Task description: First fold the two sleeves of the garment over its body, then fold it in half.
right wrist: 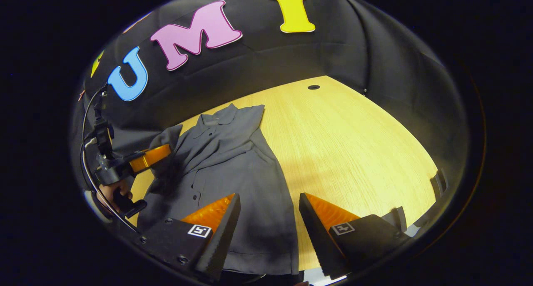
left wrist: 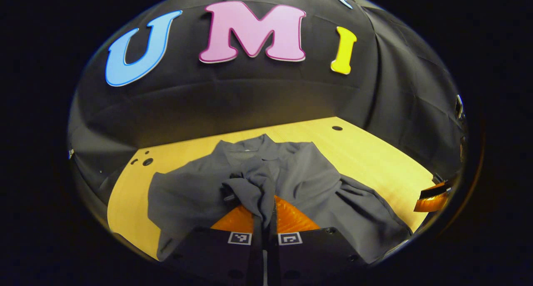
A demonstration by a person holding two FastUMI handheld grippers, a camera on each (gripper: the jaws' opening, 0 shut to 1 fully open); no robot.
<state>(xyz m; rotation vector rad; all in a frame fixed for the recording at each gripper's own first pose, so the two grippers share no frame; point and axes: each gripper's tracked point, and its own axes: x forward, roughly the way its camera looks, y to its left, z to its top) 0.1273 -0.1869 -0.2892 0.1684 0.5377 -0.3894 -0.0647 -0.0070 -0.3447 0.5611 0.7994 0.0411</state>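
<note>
Left gripper (left wrist: pixel 266 213): clamping the sleeve (left wrist: pixel 252 186) bunched between its fingers, carrying it over the body.
Right gripper (right wrist: pixel 268 219): hovering spread apart, awaiting its sleeve.
Dark grey button-up shirt (right wrist: pixel 233 165): lying on the pale wooden table (right wrist: pixel 354 144), collar at twelve o'clock.

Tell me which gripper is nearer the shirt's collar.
Left. The left gripper is shut on a sleeve bunched just below the collar; the right gripper hangs open over the hem, farther off.
</note>
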